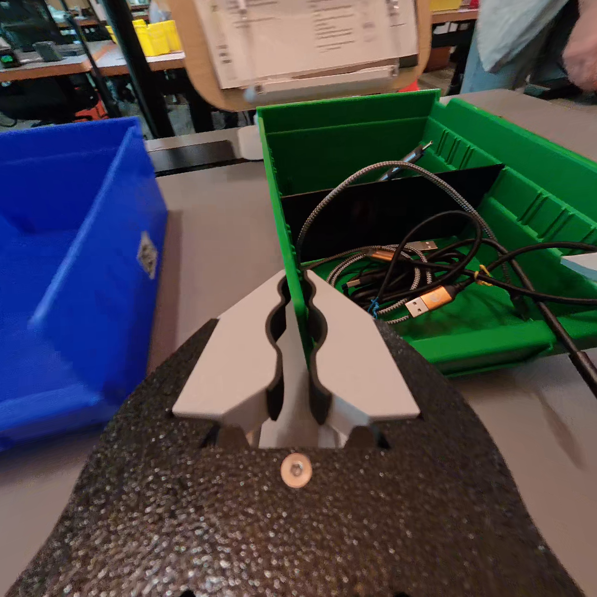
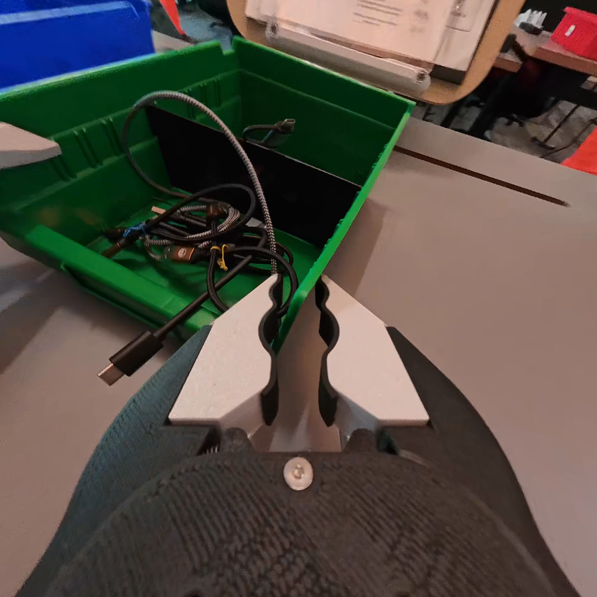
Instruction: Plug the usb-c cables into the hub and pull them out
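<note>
One green bin (image 2: 113, 281), one blue bin (image 1: 80, 258); both grippers' jaws narrowly parted, gripping nothing.

Probably a workshop: rows of workbenches (image 1: 48, 66), yellow parts bins (image 1: 155, 37), a green bin (image 1: 523, 181) on a grey tabletop (image 1: 219, 206).

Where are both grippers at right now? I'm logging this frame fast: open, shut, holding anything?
Left gripper: open a little, empty, its fingers astride the green bin's side wall.
Right gripper: open, empty, likewise astride the bin's other side wall.
</note>
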